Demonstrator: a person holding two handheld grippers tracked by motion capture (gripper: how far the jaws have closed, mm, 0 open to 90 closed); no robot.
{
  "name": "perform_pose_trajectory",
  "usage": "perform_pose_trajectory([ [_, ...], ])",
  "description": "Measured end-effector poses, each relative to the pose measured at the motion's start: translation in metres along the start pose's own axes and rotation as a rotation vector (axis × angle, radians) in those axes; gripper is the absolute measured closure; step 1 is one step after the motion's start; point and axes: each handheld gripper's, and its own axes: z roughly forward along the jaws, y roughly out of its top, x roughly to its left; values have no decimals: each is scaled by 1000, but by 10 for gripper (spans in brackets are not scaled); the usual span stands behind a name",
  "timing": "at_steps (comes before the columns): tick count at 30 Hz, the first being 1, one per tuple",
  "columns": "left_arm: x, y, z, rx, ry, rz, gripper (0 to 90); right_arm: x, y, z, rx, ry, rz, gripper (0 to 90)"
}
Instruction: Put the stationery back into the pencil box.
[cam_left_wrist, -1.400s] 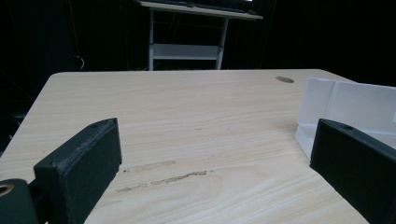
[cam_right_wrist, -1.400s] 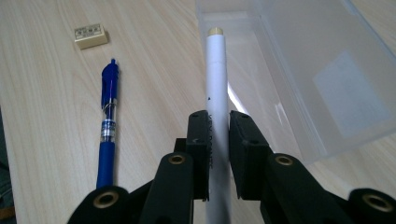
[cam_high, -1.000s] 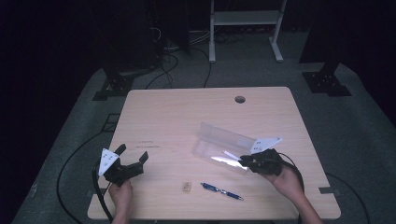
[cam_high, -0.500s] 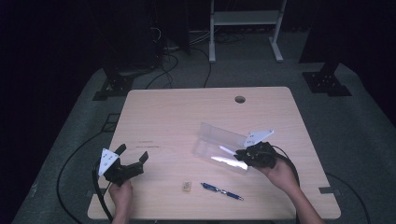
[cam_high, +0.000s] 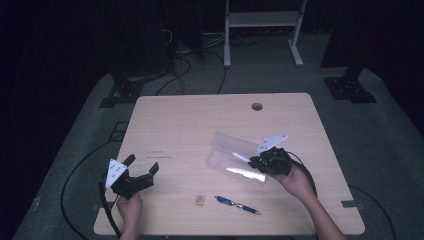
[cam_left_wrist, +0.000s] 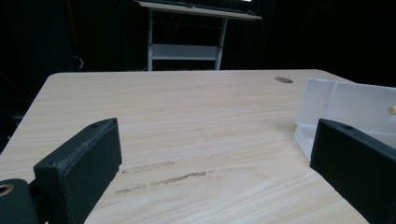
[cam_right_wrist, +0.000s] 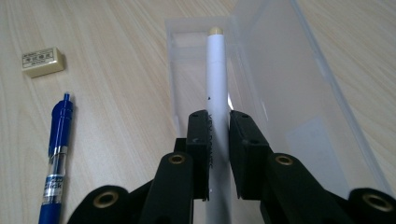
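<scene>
A clear plastic pencil case (cam_high: 235, 155) lies open on the table's right half, lid raised (cam_right_wrist: 299, 88) (cam_left_wrist: 345, 105). My right gripper (cam_high: 256, 161) (cam_right_wrist: 218, 133) is shut on a white pen (cam_right_wrist: 217, 88) with a beige cap, and the pen lies lengthwise over the case's tray. A blue pen (cam_high: 237, 205) (cam_right_wrist: 56, 154) lies on the table near the front edge, with a small beige eraser (cam_high: 199, 199) (cam_right_wrist: 43, 61) to its left. My left gripper (cam_high: 142, 167) stands open near the front left corner, nothing between its jaws.
The wooden table (cam_high: 200, 130) has a cable hole (cam_high: 257, 106) near its back edge. Beyond the table stand a white metal rack (cam_high: 260, 20) and cables on the dark floor. Faint scuff marks (cam_left_wrist: 159, 177) lie ahead of the left gripper.
My right gripper has moved left and away from the front edge with the white pen, bringing it over the open case. The left gripper has stayed put.
</scene>
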Motion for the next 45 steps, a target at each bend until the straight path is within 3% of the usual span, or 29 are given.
perform_pose_trajectory([
  [28,0,0,0,-3,1,-3,11,-15,5,31,65,-8,21,780],
  [45,0,0,0,-2,-1,0,11,-14,3,48,111,0,14,780],
])
